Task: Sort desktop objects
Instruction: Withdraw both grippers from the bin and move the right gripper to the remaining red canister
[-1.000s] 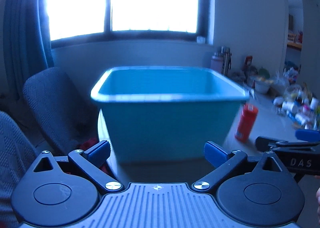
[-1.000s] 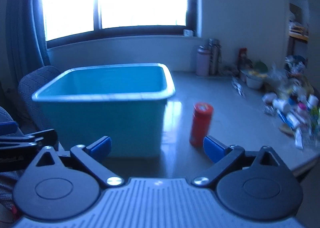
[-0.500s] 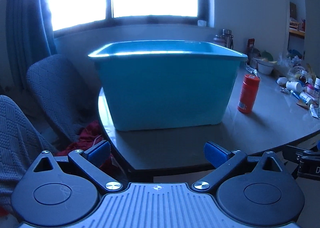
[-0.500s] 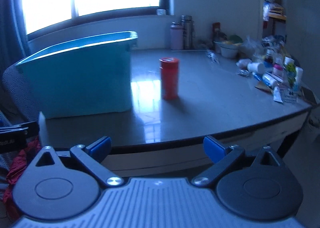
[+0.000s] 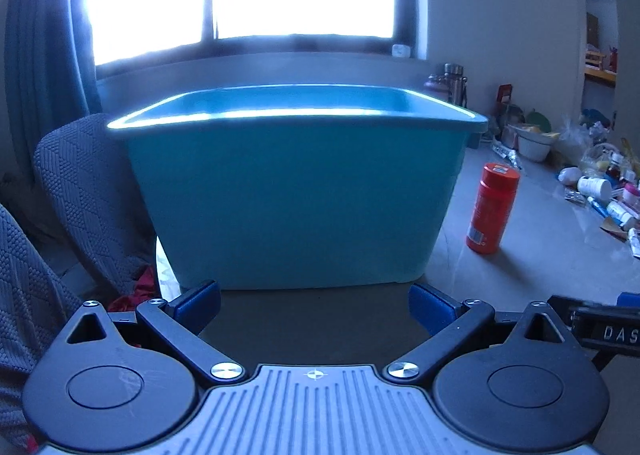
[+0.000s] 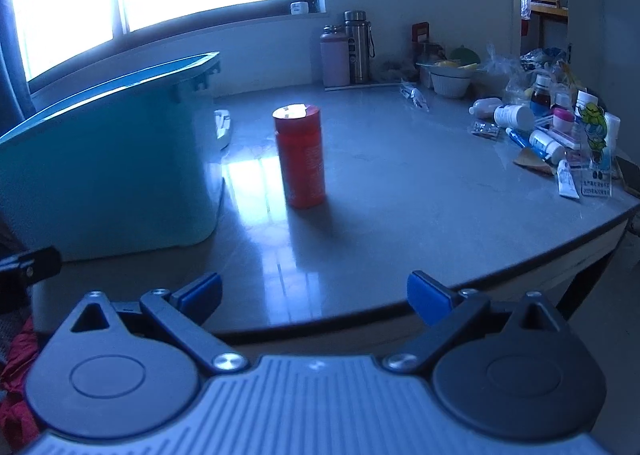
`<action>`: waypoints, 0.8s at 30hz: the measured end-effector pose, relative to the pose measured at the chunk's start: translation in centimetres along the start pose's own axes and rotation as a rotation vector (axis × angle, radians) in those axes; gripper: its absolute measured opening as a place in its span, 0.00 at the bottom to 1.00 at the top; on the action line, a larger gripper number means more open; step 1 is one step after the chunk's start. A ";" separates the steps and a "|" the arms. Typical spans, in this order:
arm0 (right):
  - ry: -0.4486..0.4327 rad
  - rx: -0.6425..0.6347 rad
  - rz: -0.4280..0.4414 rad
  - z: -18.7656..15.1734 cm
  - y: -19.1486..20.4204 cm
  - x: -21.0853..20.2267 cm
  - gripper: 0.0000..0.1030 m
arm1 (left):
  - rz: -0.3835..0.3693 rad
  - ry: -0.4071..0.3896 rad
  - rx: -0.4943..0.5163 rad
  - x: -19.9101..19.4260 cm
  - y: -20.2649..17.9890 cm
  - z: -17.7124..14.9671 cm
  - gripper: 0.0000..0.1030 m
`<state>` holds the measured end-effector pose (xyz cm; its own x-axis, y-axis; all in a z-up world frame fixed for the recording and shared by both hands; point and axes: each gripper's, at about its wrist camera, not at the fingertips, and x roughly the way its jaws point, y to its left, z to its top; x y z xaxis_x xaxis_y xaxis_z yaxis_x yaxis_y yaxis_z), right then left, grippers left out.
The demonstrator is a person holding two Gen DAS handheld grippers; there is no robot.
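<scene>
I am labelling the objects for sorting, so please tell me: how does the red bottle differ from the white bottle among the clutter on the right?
The red bottle stands upright; the white bottle lies on its side. The red bottle stands alone near the teal bin; the white bottle is in a crowded pile of small items. The red bottle looks larger, though it is also nearer the camera. Both rest on the grey table, and neither tool touches them.

Left gripper (image 5: 315, 301) and right gripper (image 6: 314, 295): black linkage arms, silver screws, blue finger pads (image 5: 199, 303), ribbed grey housing, round black discs
</scene>
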<state>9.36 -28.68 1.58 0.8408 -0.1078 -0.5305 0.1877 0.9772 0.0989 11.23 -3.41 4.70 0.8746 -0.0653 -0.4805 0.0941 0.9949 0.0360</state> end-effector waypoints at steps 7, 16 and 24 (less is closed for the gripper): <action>-0.016 -0.038 0.016 1.3 -0.2 3.3 0.96 | 0.064 0.047 -0.041 2.6 -0.2 0.3 0.99; -0.033 -0.052 0.032 2.7 -0.4 6.6 0.96 | 0.106 0.083 -0.052 4.3 -0.6 0.6 0.99; -0.041 -0.093 0.057 4.0 0.8 9.7 0.96 | 0.133 0.103 -0.035 5.2 -0.9 1.0 0.99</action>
<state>19.69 -29.64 -0.15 0.8690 -0.0570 -0.4916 0.0926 0.9945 0.0484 16.18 -4.69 3.00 0.8244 0.0735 -0.5612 -0.0374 0.9964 0.0756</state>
